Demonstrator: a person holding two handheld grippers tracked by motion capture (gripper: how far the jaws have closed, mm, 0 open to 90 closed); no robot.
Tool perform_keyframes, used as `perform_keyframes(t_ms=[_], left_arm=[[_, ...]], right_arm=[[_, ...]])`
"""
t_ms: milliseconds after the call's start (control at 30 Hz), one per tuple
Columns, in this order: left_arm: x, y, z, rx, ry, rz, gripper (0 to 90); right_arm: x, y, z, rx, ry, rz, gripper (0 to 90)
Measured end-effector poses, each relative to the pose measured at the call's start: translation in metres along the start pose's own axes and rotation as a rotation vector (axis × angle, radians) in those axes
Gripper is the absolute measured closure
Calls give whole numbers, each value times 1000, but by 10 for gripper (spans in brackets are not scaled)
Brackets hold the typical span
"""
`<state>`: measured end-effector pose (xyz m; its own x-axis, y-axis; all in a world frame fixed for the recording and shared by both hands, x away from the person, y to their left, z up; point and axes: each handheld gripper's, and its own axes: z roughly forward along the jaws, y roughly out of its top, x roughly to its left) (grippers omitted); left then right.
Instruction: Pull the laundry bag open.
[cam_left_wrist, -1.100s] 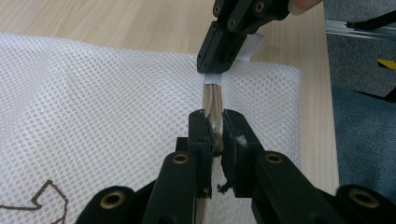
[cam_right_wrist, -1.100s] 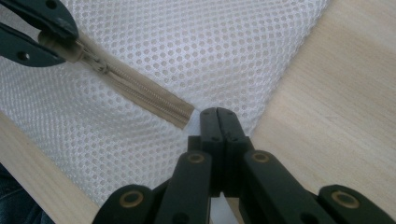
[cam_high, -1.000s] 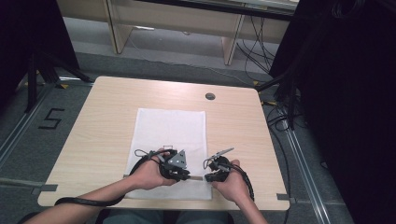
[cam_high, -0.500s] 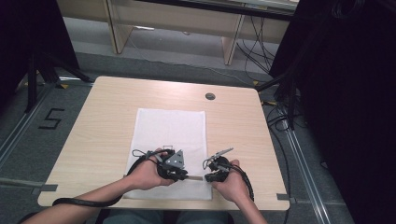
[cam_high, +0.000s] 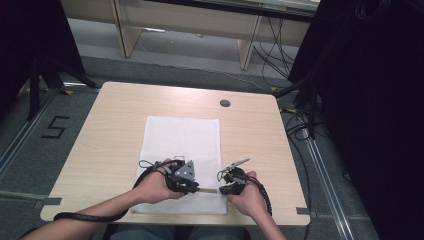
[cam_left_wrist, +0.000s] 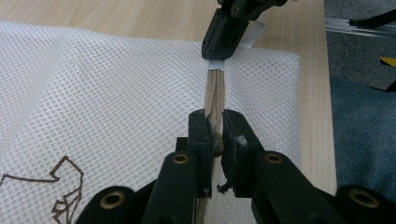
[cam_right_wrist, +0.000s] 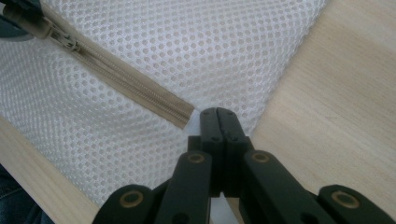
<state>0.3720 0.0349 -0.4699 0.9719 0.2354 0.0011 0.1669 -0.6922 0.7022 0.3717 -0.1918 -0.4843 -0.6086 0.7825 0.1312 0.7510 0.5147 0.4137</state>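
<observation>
A white mesh bag (cam_high: 182, 142) lies flat on the wooden table (cam_high: 110, 130), with a tan zipper (cam_left_wrist: 215, 88) along its near edge. My left gripper (cam_left_wrist: 215, 117) is shut on the zipper's brass slider (cam_left_wrist: 217, 142). In the high view it sits at the bag's near edge (cam_high: 196, 188). My right gripper (cam_right_wrist: 217, 112) is shut on the mesh bag (cam_right_wrist: 187, 51) right at the end of the zipper (cam_right_wrist: 116, 74). In the left gripper view, the right gripper (cam_left_wrist: 219, 51) pinches the white tab at the zipper's far end. The two grippers face each other, a short stretch of closed zipper between them.
A brown printed figure (cam_left_wrist: 65, 186) marks the mesh near my left gripper. A round cable hole (cam_high: 225, 103) sits at the table's far side. The table's right edge (cam_left_wrist: 327, 107) lies close to the bag's corner, and dark stands and cables surround the table.
</observation>
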Motion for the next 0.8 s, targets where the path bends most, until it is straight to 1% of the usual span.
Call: perform_keyframes(t_ms=[33,67,100,133,233,267,433,467,600,667,700,733,767,800], left_arm=[[0,0,-1,6,4,4,820],[0,0,-1,6,4,4,820],[1,-1,-1,-1,-4,-9,820],[1,-1,-1,5,-1,-3,820],[1,-2,-1,2,0,-9,820],[1,-1,-1,1,2,-2,820],[1,-2,-2,0,1,-6,820],[1,-2,-2,0,-1,-6,820],[1,-2,-2,1,-2,-7,820],[1,-2,-2,3,-3,-3,820],[1,-2,-2,11,0,7,820],[1,-3,-2,8,-2,1,820],[2,-3,-2,2,-9,9,820],[2,-3,-3,8,1,8,820]], right_arm=[[1,0,0,6,-3,10,900],[1,0,0,6,-3,10,900],[1,0,0,7,-2,12,900],[0,0,0,0,0,0,900],[0,0,0,0,0,0,900],[0,0,0,-3,0,-4,900],[0,0,0,-2,-2,-3,900],[1,0,-1,11,-5,19,900],[1,0,-1,14,-8,24,900],[1,0,-1,13,-8,23,900],[1,0,-1,13,-7,22,900],[2,0,-1,13,-8,22,900],[2,0,-1,13,-8,22,900],[2,0,-1,14,-9,19,900]])
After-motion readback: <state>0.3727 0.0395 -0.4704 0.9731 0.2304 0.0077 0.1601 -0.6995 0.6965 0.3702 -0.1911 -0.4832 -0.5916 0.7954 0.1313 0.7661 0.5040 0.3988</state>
